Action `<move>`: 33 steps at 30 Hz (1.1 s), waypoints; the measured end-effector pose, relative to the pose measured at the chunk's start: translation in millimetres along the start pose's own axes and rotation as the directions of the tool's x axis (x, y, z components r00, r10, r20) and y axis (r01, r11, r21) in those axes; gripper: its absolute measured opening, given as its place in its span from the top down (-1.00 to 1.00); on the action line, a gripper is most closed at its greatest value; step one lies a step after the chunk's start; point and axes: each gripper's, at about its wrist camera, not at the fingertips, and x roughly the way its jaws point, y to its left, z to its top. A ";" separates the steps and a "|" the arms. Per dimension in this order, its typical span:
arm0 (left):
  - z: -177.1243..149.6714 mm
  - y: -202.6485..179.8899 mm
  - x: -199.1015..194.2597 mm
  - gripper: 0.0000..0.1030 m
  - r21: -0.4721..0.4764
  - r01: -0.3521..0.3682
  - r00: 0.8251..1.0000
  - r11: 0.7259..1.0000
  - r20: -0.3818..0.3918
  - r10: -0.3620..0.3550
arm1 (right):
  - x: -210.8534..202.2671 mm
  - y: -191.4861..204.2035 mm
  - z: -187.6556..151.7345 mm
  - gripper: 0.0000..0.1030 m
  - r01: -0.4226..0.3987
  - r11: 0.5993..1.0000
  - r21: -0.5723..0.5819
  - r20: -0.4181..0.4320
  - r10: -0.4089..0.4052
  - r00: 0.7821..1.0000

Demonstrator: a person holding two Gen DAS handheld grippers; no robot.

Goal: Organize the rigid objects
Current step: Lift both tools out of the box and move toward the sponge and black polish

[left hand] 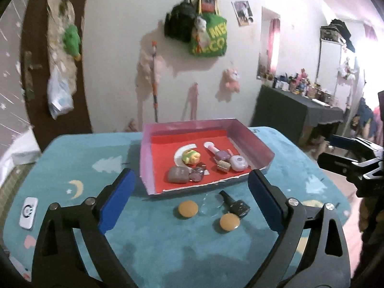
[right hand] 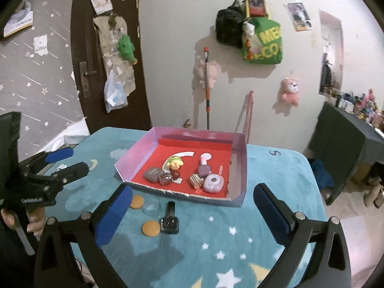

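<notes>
A: Start at the left of the left wrist view. What's there?

B: A white flat device lies at the left edge of the teal star-and-moon cloth. The left gripper fills the bottom of the frame, its blue-padded jaws spread wide with nothing between them, hanging above the cloth.

A: And between those jaws, on the cloth?

B: In the lower middle, one tan round disc, then a clear glass lens-like piece, a second tan disc and a dark nail polish bottle lying on its side. All sit just in front of the tray.

A: The tray itself?

B: The pink-walled tray with a red floor sits at centre. Inside, left to right: a grey-brown case, a green and yellow toy, dark red beads, a purple nail polish bottle, a gold striped clip and a lilac round case.

A: The right side?

B: The right gripper enters at the right edge, seen side-on.

A: Its state?

B: In the right wrist view the right gripper shows jaws wide apart and empty, over the cloth near the tray's front edge. At that view's left a hand holds the left gripper's handle.
</notes>
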 end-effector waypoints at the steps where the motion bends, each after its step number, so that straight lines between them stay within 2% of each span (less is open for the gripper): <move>1: -6.4 -3.6 -2.3 -0.88 0.008 -0.015 1.000 1.000 0.013 0.015 | -3.3 0.9 -9.3 -1.00 0.008 1.000 0.008 0.007 -0.008 1.000; 3: -18.7 -9.2 1.0 -0.88 0.000 -0.040 0.999 0.999 0.017 0.040 | -5.0 1.9 -29.1 -1.00 0.013 1.000 0.023 0.016 -0.013 1.000; 7: -48.9 -12.3 14.2 -0.88 -0.054 0.029 0.999 0.998 -0.030 -0.031 | 3.3 -1.6 -72.7 -1.00 0.020 0.999 0.048 0.014 -0.020 1.000; 10: -72.2 -11.0 26.7 -0.88 -0.104 0.015 0.998 0.994 -0.057 -0.021 | 24.2 -8.8 -97.0 -1.00 0.017 0.996 0.088 -0.044 -0.013 0.999; 14: -88.4 -14.4 38.5 -0.88 -0.083 -0.007 0.996 0.997 -0.091 0.000 | 44.6 -15.5 -116.2 -1.00 0.021 0.992 0.122 -0.091 -0.009 0.996; 19: -100.4 -8.6 46.8 -0.88 -0.110 -0.019 0.992 0.994 -0.130 0.005 | 62.8 -18.6 -124.2 -1.00 0.014 0.989 0.149 -0.125 0.005 0.992; 33: -112.2 8.6 69.1 -0.88 -0.159 -0.047 0.976 0.986 -0.216 0.012 | 80.1 -13.5 -128.4 -1.00 0.028 0.992 0.124 -0.162 -0.008 0.987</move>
